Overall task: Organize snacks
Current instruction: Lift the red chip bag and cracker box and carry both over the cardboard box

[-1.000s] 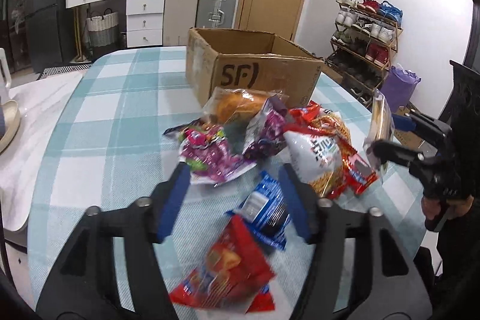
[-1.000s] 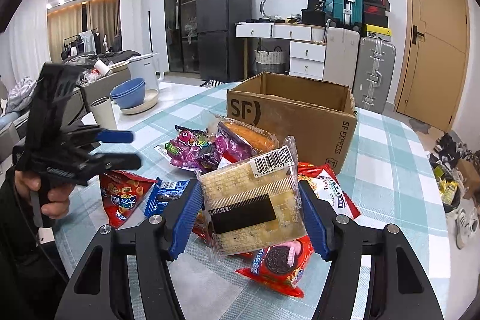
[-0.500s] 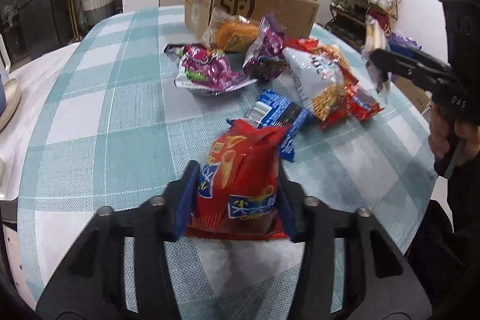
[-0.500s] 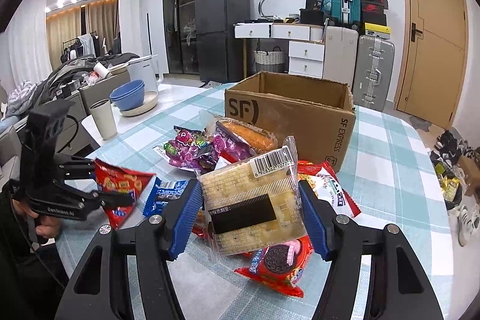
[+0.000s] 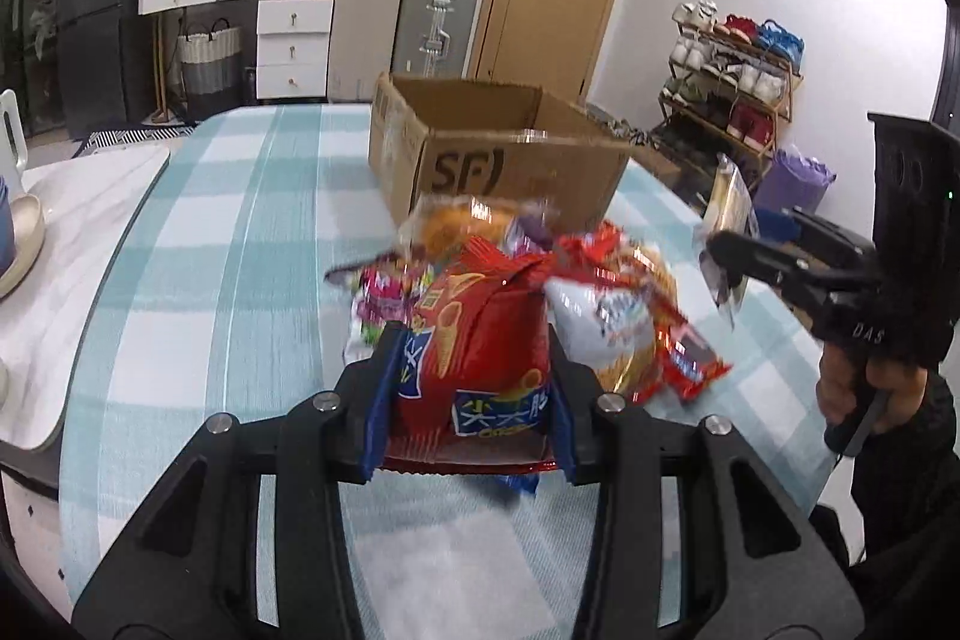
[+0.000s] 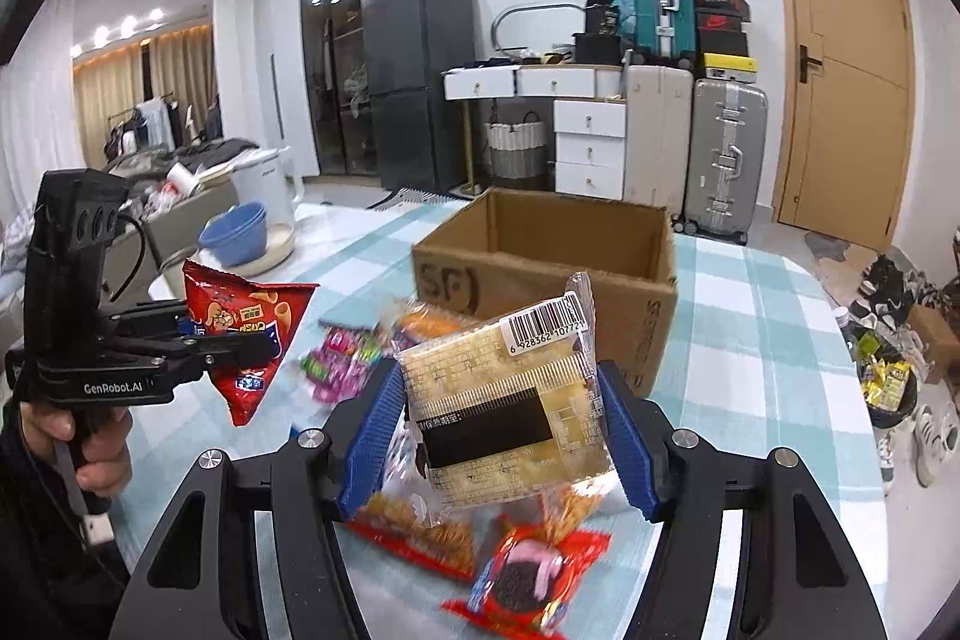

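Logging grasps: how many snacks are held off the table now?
2: red chip bag in the left gripper; cracker pack in the right gripper.

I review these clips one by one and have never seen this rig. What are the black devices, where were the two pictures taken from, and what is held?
No robot: a person holds a black two-finger claw in each hand, each with a fisheye camera looking along its fingers. In the left view, the left claw is shut on a red crinkly chip bag. In the right view, the right claw is shut on a clear-wrapped pale yellow cake. More snack packets lie on the teal checked tablecloth, before an open brown cardboard box.
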